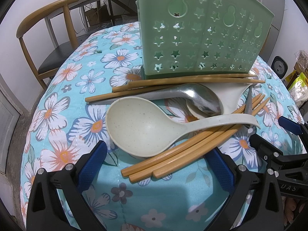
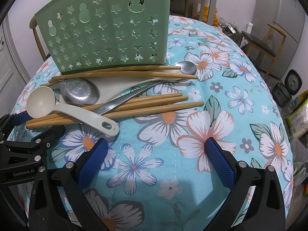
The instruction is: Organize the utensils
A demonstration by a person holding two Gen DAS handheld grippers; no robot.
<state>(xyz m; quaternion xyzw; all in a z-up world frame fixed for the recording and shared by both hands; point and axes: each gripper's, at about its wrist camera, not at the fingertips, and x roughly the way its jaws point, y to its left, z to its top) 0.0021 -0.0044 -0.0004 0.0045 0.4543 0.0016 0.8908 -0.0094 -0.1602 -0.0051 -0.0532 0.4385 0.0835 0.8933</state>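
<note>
A green utensil holder (image 1: 194, 32) (image 2: 107, 32) with star cut-outs stands on the floral tablecloth. In front of it lies a pile: a cream ladle (image 1: 146, 129) (image 2: 63, 105), a short metal spoon (image 1: 200, 98) (image 2: 80, 93), a long metal spoon (image 2: 154, 80), a white spoon (image 1: 231, 96) (image 2: 119, 88), and several bamboo chopsticks (image 1: 184, 150) (image 2: 134, 105). My left gripper (image 1: 156, 165) is open, its blue pads either side of the chopstick ends and the ladle bowl. My right gripper (image 2: 156, 157) is open over bare cloth, to the right of the ladle's handle.
The round table (image 2: 231, 115) drops away on all sides. A wooden chair (image 1: 48, 38) stands behind on the left, another chair (image 2: 263, 44) on the right. Bags and a small appliance (image 2: 290, 82) sit on the floor at the right.
</note>
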